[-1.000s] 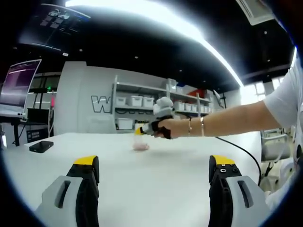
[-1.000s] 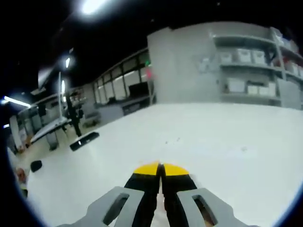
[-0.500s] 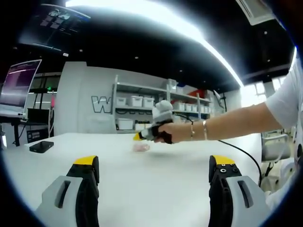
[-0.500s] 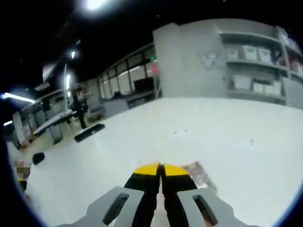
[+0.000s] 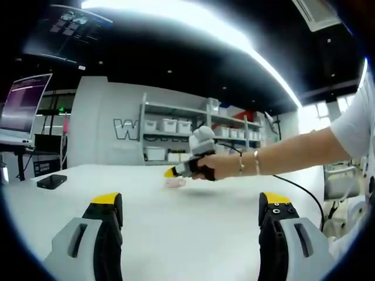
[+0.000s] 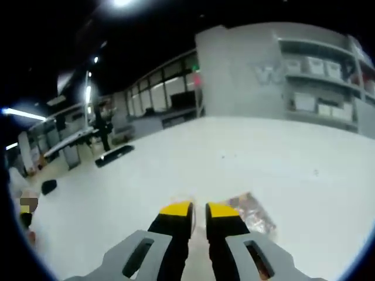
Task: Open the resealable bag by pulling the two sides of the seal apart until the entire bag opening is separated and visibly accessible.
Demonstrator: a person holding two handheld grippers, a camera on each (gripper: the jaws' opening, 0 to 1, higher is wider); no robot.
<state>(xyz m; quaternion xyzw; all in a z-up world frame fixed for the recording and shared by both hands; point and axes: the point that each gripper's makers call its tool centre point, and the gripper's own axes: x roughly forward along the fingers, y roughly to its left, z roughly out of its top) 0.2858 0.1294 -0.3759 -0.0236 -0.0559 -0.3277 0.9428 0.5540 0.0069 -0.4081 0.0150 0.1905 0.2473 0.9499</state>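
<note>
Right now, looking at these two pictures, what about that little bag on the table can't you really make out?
- Bag seal: left gripper view, too small and distant to tell if sealed or open.
- Bag's near end: right gripper view, covered by the right gripper and blurred.
- Bag contents: brownish and blurred in the right gripper view; not identifiable.
- Dark flat object on the table: too small to identify.

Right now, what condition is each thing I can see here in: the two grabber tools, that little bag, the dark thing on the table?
Left gripper: jaws wide apart, holding nothing.
Right gripper: jaws slightly parted, gripping nothing, just above the bag.
Resealable bag: lying flat on the table; whether its seal is open cannot be told.
Table: white, bare around the bag.
Phone: lying flat, screen dark.
</note>
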